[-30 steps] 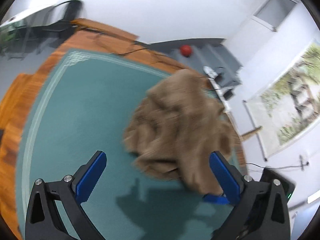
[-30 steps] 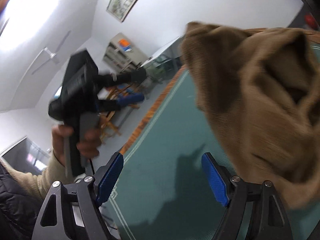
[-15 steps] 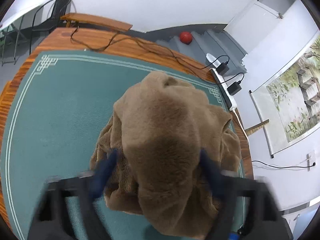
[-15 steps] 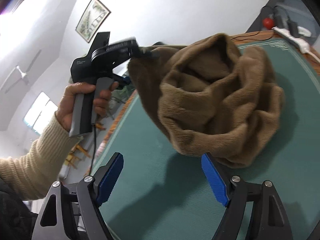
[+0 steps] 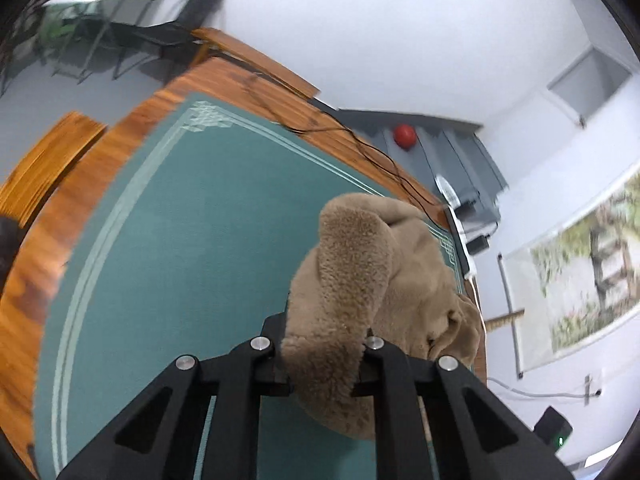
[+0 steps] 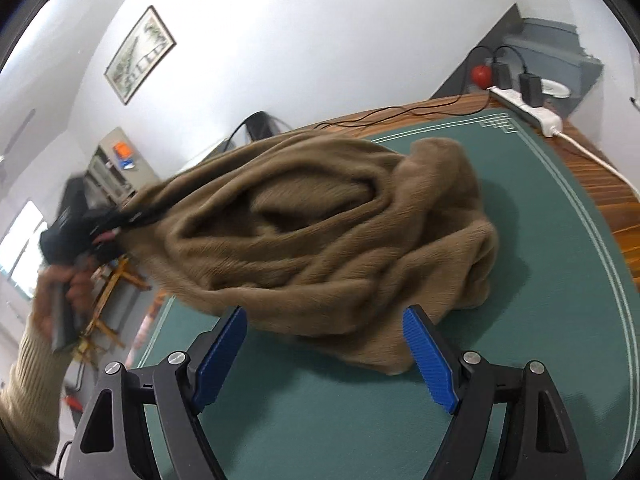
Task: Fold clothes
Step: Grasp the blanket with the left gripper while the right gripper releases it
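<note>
The brown fleece garment is a thick, plush, tan piece, crumpled into deep folds rather than spread flat. One end is lifted and drawn out to the left in the right wrist view, stretched taut into a bunched neck, while the rest sags in a heap onto the green mat. In the left wrist view a fuzzy rolled fold stands upright close to the lens; which part of the garment this is, perhaps a sleeve, is unclear.
</note>
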